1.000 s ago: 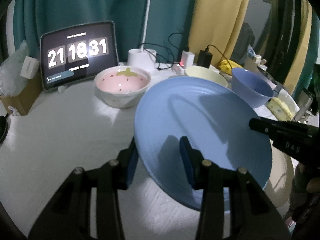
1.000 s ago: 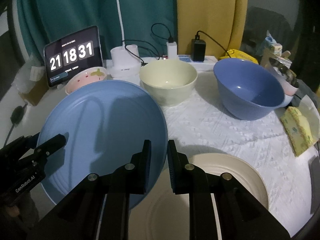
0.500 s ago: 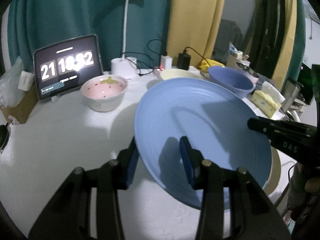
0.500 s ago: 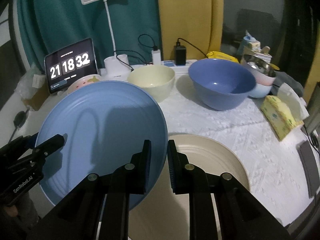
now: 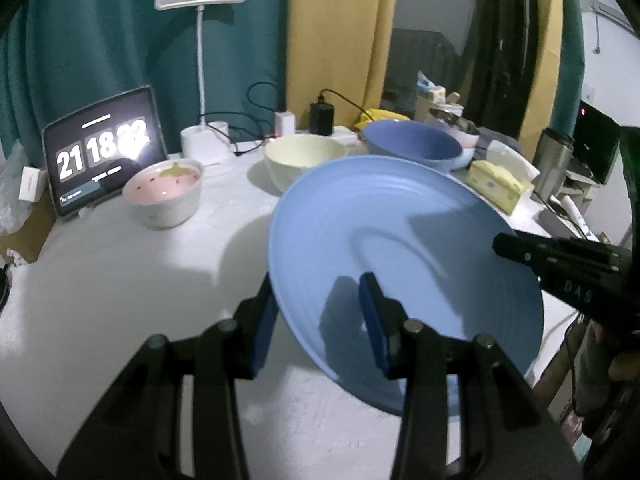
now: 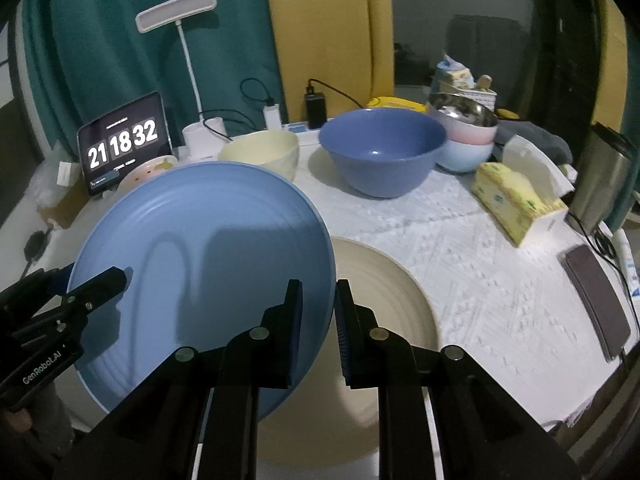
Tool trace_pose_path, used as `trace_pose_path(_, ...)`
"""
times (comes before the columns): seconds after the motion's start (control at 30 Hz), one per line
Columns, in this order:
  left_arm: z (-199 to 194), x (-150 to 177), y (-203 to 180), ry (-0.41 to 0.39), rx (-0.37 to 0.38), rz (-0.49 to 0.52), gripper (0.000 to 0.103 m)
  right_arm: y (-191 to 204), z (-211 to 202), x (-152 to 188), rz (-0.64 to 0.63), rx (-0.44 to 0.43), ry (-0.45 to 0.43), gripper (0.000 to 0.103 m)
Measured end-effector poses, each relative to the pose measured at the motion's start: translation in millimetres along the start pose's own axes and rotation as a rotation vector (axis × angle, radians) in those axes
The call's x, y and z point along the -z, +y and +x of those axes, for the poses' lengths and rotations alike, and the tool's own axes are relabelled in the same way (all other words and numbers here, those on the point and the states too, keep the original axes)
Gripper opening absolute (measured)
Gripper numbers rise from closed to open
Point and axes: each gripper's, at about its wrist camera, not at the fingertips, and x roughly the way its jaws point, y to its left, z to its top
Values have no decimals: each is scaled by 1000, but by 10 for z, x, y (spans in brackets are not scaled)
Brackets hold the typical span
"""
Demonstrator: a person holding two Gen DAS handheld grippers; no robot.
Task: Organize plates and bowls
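Blue plate (image 6: 208, 248) clamped by left gripper (image 5: 316, 312) and right gripper (image 6: 318, 312), above cream plate (image 6: 384, 280).

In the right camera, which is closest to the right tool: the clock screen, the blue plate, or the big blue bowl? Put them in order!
1. Blue plate, gripped at the right tool.
2. Big blue bowl, farther back, right of center.
3. Clock screen, far back on the left.

The tablet clock (image 6: 123, 145) reads 21 18 32 — left of it, the left gripper's (image 6: 96, 280) body reads "GenRobot.AI".
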Motion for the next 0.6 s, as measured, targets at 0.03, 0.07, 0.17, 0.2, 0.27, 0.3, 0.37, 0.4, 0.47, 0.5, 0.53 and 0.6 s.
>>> trace_pose_path(0.03, 9, 4, -39, 2, 3, 7, 42, -45, -15, 22, 7, 3, -2, 18)
trace_pose_path(0.07, 17, 10, -76, 2, 6, 15, 42, -68, -21, 34, 11, 4, -3, 18)
trace_pose_path(0.17, 55, 18, -187, 3, 13, 33, 42, -183, -23, 86, 28, 10, -2, 18)
trace_pose_path(0.2, 77, 17, -221, 5, 14, 38, 42, -218, -19, 101, 32, 11, -2, 18)
trace_pose_path(0.27, 125, 11, -281, 10, 20, 46, 42, -292, -9, 133, 38, 14, -1, 18)
trace_pose_path(0.3, 146, 12, -310, 14, 22, 50, 42, -333, 1, 149, 43, 16, 0, 18)
trace_pose_path(0.37, 196, 17, -366, 23, 24, 53, 42, -399, 25, 172, 49, 18, 5, 18)
trace_pose_path(0.4, 218, 19, -399, 28, 24, 57, 42, -422, 33, 183, 52, 20, 6, 18)
trace_pose_path(0.47, 249, 27, -452, 33, 25, 61, 42, -489, 58, 205, 59, 22, 11, 18)
trace_pose_path(0.5, 267, 30, -473, 37, 25, 63, 42, -512, 68, 211, 62, 22, 13, 18)
trace_pose_path(0.53, 290, 34, -496, 42, 26, 64, 42, -541, 84, 215, 65, 22, 15, 18)
trace_pose_path(0.6, 339, 41, -534, 54, 26, 67, 42, -589, 113, 224, 69, 21, 20, 18)
